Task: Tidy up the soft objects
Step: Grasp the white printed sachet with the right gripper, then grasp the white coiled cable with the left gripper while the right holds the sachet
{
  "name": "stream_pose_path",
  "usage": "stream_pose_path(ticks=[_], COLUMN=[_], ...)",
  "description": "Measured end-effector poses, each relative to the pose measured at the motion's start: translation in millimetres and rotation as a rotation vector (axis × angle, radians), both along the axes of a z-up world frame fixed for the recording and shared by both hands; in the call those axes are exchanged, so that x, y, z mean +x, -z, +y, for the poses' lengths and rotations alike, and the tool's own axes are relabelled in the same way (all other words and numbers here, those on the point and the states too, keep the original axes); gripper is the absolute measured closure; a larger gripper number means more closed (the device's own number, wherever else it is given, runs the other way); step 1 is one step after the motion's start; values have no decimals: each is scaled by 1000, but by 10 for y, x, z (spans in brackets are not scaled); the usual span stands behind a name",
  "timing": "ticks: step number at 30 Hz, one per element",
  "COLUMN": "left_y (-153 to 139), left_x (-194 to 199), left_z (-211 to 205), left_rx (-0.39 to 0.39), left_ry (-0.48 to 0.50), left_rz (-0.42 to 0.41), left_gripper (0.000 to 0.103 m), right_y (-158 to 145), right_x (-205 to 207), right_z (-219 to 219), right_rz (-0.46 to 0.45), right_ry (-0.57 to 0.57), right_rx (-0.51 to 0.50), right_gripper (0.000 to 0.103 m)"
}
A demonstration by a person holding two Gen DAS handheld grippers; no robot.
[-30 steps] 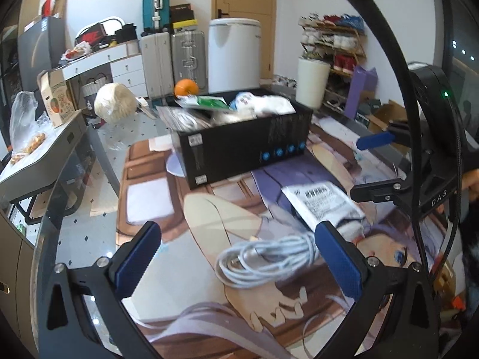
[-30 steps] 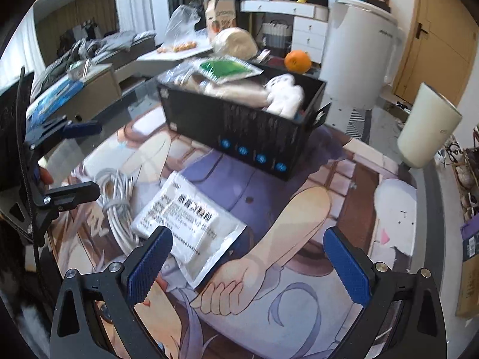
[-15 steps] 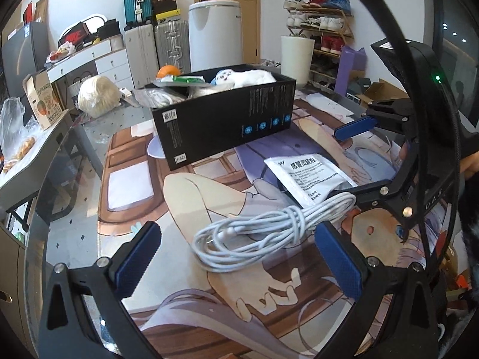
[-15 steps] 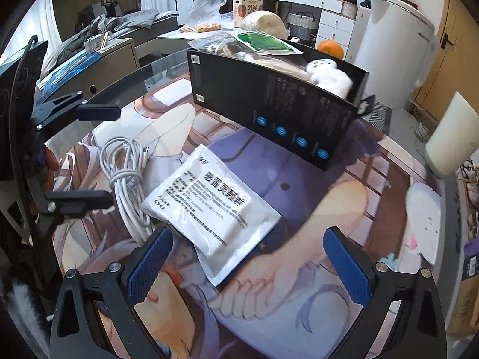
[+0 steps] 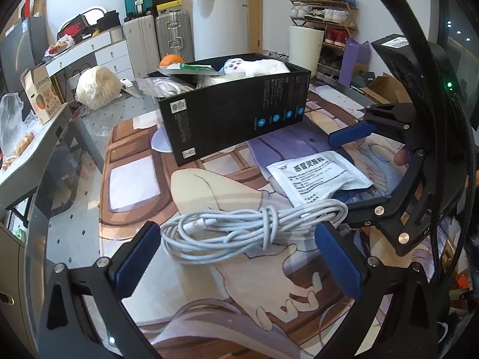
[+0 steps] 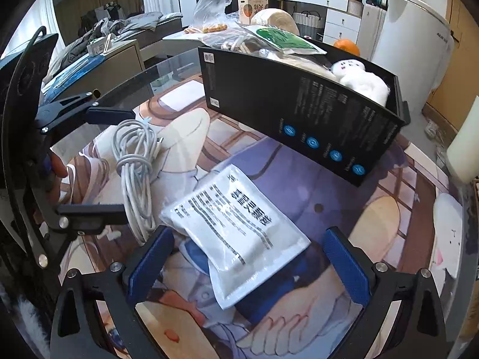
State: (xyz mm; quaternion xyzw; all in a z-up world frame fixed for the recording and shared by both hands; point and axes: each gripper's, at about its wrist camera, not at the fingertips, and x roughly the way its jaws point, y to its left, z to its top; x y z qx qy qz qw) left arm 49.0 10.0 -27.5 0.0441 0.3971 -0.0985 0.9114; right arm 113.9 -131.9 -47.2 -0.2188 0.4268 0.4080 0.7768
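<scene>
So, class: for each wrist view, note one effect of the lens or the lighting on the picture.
Left wrist view: fisheye bends the black box and darkens the frame's corners. Right wrist view: the glass table edge reflects window light, and the box's long side curves.

Cable left of packet, box behind both

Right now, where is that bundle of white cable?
The coiled white cable lies on the printed mat between the open left gripper, beside the white printed packet, in front of the black box.
</scene>
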Motion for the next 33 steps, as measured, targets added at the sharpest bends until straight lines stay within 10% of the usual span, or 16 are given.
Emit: stream_pose_path(ticks=[8,33], left_y=[8,10], left_x=[26,91], left_z=[50,40], left_rx=[-26,-28], left_ry=[-13,-25], left_rz=[15,18], left_gripper=[0,0], right_y=[-49,-179], right_x=[4,-73], right_z=[13,-397], right_rz=[-20,-26], right_ry=[7,15], right_rx=[39,70], right_gripper=[43,48])
